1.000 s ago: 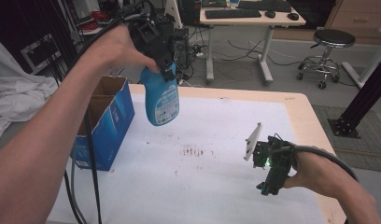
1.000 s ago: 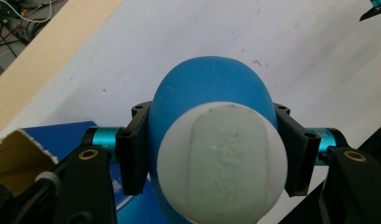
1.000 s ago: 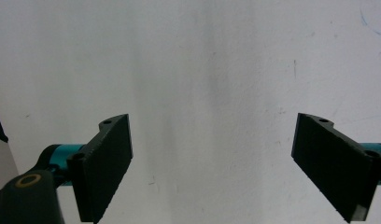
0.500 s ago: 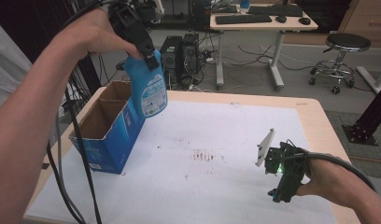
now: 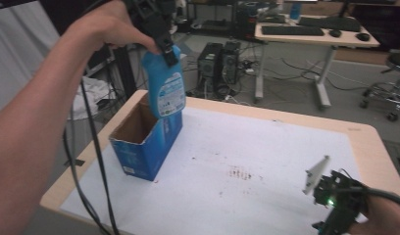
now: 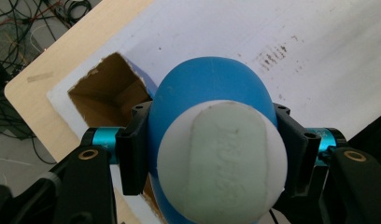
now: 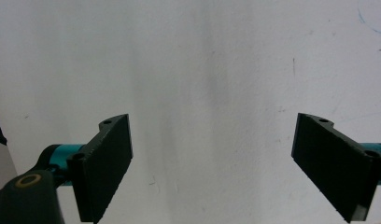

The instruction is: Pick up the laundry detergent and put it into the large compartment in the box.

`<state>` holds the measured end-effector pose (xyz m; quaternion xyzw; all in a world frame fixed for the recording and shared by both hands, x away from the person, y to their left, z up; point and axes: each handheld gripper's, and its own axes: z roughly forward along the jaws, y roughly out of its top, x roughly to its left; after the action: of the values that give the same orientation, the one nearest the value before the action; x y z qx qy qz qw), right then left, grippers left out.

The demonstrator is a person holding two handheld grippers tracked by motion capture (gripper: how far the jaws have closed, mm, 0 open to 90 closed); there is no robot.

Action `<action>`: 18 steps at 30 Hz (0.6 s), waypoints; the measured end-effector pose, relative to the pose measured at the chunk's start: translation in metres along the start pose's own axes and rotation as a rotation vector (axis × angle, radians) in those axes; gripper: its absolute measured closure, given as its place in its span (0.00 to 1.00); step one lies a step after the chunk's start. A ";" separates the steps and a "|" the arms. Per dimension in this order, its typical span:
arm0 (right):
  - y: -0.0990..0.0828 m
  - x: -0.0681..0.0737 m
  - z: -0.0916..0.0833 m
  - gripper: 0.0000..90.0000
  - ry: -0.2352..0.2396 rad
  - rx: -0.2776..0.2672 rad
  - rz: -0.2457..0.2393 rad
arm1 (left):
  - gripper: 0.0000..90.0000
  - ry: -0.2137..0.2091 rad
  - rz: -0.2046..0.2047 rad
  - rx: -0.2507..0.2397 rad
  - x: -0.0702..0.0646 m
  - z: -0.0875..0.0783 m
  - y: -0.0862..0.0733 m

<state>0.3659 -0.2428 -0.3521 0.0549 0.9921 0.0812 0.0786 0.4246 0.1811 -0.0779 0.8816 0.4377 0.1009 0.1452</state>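
Blue bottle (image 6: 212,93) clamped by its neck between left gripper (image 6: 212,154) fingers (image 6: 132,154).

High view above the person's side, facing forward-down, gripper views close, looking down, sharing the white table (image 5: 266,161).

The tall plastic bottle (image 5: 163,85) is bright blue with a white printed label (image 5: 169,95) on its front; in the left gripper view its round cap (image 6: 223,161) is white with a pale grey-green oval in the middle. The open cardboard box (image 5: 148,147) is blue outside with white print and plain brown inside. The bench (image 5: 266,161) has a white top speckled with small reddish-brown marks, edged in light wood. Both tongs (image 6: 212,154) (image 7: 212,163) are black with turquoise metal fittings.
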 end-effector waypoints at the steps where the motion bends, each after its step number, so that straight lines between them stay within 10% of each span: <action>1: 0.000 0.000 0.000 0.13 -0.001 0.000 0.001 | 0.43 0.004 -0.002 0.000 0.001 -0.001 -0.002; 18: -0.001 0.002 0.010 0.13 0.005 0.004 0.014 | 0.43 0.029 0.006 0.015 0.024 -0.010 -0.033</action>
<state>0.3652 -0.2423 -0.3622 0.0618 0.9920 0.0801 0.0755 0.4111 0.2209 -0.0788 0.8822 0.4381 0.1109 0.1320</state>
